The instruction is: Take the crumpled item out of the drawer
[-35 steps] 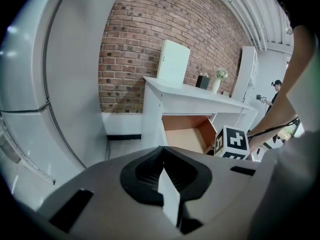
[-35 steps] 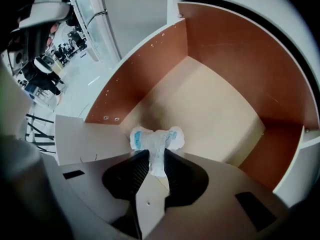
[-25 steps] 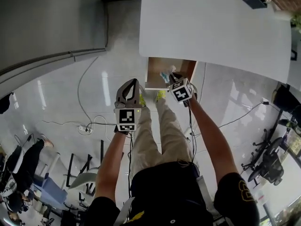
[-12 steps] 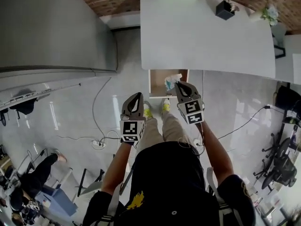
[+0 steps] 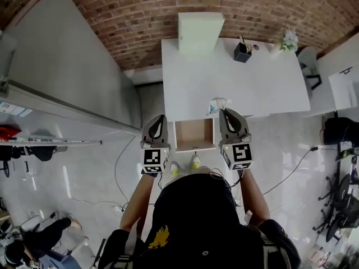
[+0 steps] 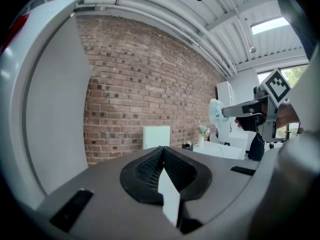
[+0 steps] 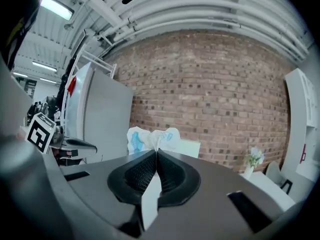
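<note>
1. Grey partition (image 5: 73,72) stands at left against the brick wall (image 5: 140,15), with glossy floor (image 5: 84,167) below.
2. Left gripper (image 5: 160,118): jaws closed together, just left of the open drawer (image 5: 194,134).
3. Right gripper (image 5: 225,112): jaws clamped on the crumpled item (image 5: 217,105), which is held over the near edge of the white table (image 5: 252,88), outside the drawer.
4. Table's far edge, left to right: white box (image 5: 201,31), black holder (image 5: 242,51), small plant (image 5: 289,40).
</note>
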